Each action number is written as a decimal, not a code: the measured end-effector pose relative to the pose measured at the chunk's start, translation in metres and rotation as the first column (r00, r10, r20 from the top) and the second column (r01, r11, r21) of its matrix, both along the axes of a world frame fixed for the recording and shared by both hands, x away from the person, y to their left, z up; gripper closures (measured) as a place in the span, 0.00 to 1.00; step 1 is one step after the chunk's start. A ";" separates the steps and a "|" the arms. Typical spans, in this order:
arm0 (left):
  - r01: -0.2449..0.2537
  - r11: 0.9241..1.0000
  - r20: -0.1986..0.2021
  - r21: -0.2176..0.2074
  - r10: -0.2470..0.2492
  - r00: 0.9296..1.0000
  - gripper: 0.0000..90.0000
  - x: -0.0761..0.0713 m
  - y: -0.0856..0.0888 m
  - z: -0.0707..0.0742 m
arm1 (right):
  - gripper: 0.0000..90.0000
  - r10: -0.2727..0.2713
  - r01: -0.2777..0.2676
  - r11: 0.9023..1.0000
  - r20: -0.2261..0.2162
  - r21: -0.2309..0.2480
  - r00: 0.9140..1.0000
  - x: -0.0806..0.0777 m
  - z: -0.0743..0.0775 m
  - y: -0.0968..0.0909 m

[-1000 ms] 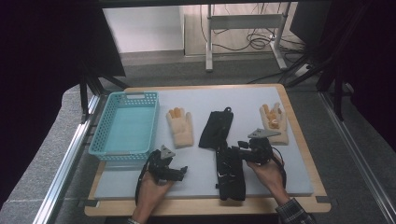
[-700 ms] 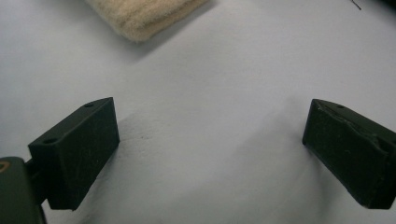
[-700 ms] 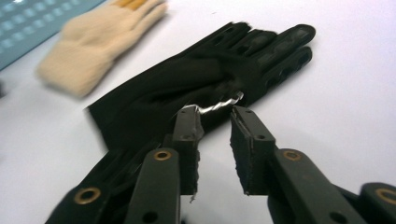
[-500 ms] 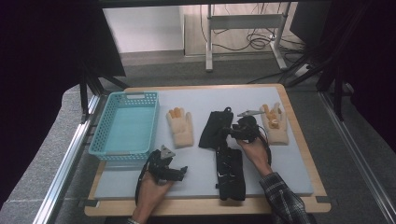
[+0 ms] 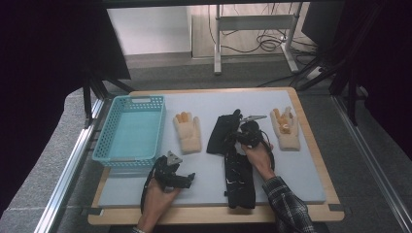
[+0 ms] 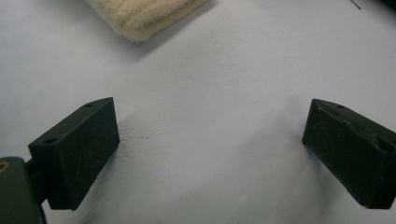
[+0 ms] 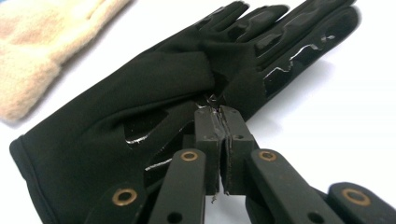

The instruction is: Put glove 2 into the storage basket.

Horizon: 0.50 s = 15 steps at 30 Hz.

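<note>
Right now the right gripper (image 7: 223, 114) has its jaws pressed together, having just been closing, with a pinch of fabric from the black glove (image 7: 140, 107) caught between their tips at the palm. That glove lies flat on the grey-blue table mat (image 5: 311, 170), fingers pointing away from the person, and in the high view it (image 5: 219, 133) sits mid-table under the right gripper (image 5: 245, 133). A second black glove (image 5: 240, 182) lies just in front of it, toward the person. On one side rests a cream glove (image 5: 188, 132); another cream glove (image 5: 285, 128) lies on the far side of the right hand (image 5: 257, 155). The left gripper (image 5: 172, 172) rests near the front edge, its jaws standing wide apart over bare mat with nothing between them. A turquoise basket (image 5: 131, 131) stands at the left.
</note>
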<state>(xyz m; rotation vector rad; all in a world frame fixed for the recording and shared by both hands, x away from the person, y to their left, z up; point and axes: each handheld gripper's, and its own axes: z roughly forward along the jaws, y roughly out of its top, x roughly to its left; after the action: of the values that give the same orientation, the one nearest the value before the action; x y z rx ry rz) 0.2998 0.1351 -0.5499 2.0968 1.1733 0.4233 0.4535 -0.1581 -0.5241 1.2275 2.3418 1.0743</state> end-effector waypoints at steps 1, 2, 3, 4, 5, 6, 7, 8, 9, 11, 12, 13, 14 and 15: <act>0.000 1.000 0.000 0.000 0.000 1.000 0.05 0.000 0.000 0.000 | 0.96 -0.002 0.002 1.000 0.009 0.000 1.000 0.001 0.002 -0.001; 0.000 1.000 0.000 0.000 0.000 1.000 0.05 0.000 0.000 0.000 | 0.96 -0.009 0.008 1.000 0.005 0.019 1.000 0.007 0.010 -0.004; -0.001 1.000 0.000 -0.002 0.001 1.000 0.05 0.000 0.000 0.000 | 0.96 -0.013 0.013 1.000 0.007 0.023 1.000 0.008 0.013 -0.005; 0.000 1.000 0.000 0.000 0.000 1.000 0.05 0.000 0.000 0.000 | 0.96 -0.013 0.013 1.000 0.007 0.023 1.000 0.008 0.013 -0.005; 0.001 1.000 0.000 0.000 -0.001 1.000 0.05 0.000 0.000 0.000 | 0.96 -0.019 0.018 0.999 0.012 0.027 1.000 0.010 0.017 -0.007; 0.001 1.000 -0.001 0.000 -0.001 1.000 0.05 0.000 0.000 0.000 | 0.96 -0.022 0.022 0.999 0.020 0.030 1.000 0.012 0.022 -0.010; 0.001 1.000 -0.001 0.000 -0.001 1.000 0.05 0.000 0.000 0.000 | 0.96 -0.026 0.026 0.999 0.022 0.031 0.999 0.013 0.027 -0.013; 0.001 1.000 -0.001 0.001 -0.001 1.000 0.05 0.000 0.000 0.000 | 0.96 -0.028 0.027 0.999 0.025 0.031 0.999 0.015 0.032 -0.016; 0.001 1.000 -0.001 0.001 -0.001 1.000 0.05 0.000 0.000 0.000 | 0.96 -0.030 0.029 0.999 0.029 0.033 0.999 0.015 0.036 -0.020; 0.001 1.000 0.000 0.000 -0.001 1.000 0.05 0.000 0.000 0.000 | 0.96 -0.038 0.037 0.999 0.037 0.026 0.999 0.017 0.046 -0.028; 0.001 1.000 -0.001 0.000 -0.001 1.000 0.05 0.000 0.000 0.000 | 0.96 -0.039 0.038 0.999 0.037 0.025 0.999 0.017 0.049 -0.032; 0.001 1.000 -0.001 0.000 -0.001 1.000 0.05 0.000 0.000 0.000 | 0.96 -0.040 0.039 0.999 0.036 0.020 0.999 0.018 0.053 -0.036; 0.001 1.000 -0.001 0.000 -0.001 1.000 0.05 0.000 0.000 0.000 | 0.96 -0.038 0.038 0.999 0.036 0.012 0.999 0.018 0.057 -0.040; 0.001 1.000 -0.001 0.000 -0.001 1.000 0.05 0.000 0.000 0.000 | 0.96 -0.041 0.041 0.999 0.033 -0.001 0.999 0.019 0.063 -0.048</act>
<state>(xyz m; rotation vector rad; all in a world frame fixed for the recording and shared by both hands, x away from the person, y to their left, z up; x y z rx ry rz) 0.2998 0.1351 -0.5498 2.0976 1.1728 0.4221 0.4726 -0.2061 -0.4609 1.2424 2.2828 1.0703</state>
